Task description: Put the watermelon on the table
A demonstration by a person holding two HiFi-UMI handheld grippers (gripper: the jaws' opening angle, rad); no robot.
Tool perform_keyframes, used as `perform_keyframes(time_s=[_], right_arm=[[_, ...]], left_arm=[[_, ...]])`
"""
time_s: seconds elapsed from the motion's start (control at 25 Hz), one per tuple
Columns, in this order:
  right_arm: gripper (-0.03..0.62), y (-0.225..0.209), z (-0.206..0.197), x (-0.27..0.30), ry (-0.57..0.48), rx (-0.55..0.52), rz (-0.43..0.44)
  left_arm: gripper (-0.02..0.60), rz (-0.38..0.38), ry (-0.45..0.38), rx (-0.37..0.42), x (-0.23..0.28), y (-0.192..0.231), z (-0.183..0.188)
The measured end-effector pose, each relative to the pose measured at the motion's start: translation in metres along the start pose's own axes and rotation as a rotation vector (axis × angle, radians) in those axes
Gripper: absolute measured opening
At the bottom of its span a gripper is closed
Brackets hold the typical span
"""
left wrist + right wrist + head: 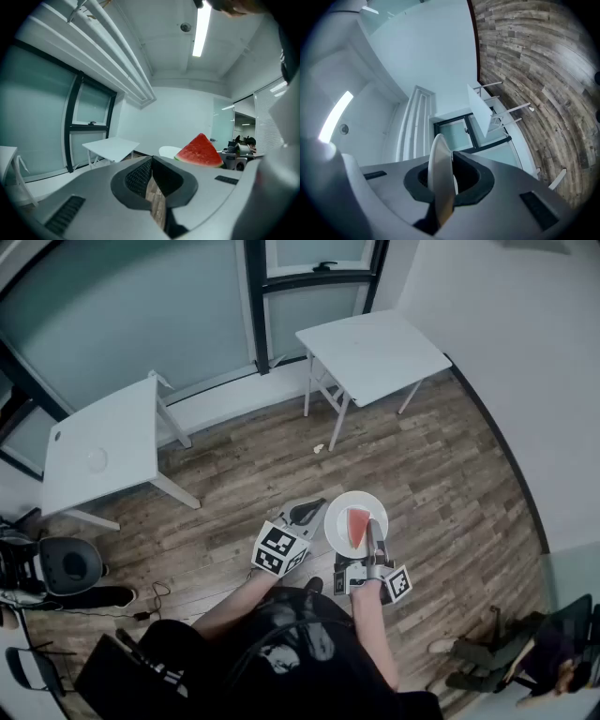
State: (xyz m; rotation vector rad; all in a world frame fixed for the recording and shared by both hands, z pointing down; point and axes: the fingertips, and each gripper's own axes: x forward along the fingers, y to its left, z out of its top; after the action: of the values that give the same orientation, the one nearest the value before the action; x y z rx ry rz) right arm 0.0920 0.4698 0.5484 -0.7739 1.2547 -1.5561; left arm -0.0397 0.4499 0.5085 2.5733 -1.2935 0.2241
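Note:
A red watermelon wedge (pixel 357 526) lies on a round white plate (pixel 357 500) held above the wood floor in front of the person. My right gripper (pixel 373 538) is shut on the plate's near rim; in the right gripper view the plate (pixel 439 180) stands edge-on between the jaws. My left gripper (pixel 308 513) hovers just left of the plate, shut and holding nothing. In the left gripper view the watermelon (pixel 200 152) and plate (pixel 168 151) sit to the right beyond the jaws. A white table (pixel 373 352) stands ahead by the window; it also shows as the table (pixel 110 146) and the table (pixel 481 111).
A second white table (pixel 103 448) stands at the left. An office chair (pixel 67 564) and cables lie at the lower left, a dark bag and stand (pixel 487 650) at the lower right. Glass wall panels run along the back, a white wall along the right.

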Motion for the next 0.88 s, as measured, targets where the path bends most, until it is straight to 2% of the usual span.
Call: perform_keyframes(time_s=[0.48,0.88], right_arm=[[0.032,-0.004,-0.013,0.008,0.002,0.002,0.008],[0.032,-0.013,-0.044,0.031,-0.003,-0.034,0.025]], left_arm=[[0.007,-0.016,-0.001,-0.016,-0.007,0.014,-0.002],[0.008,-0.029,0.005,-0.067,-0.024,0.053,-0.013]])
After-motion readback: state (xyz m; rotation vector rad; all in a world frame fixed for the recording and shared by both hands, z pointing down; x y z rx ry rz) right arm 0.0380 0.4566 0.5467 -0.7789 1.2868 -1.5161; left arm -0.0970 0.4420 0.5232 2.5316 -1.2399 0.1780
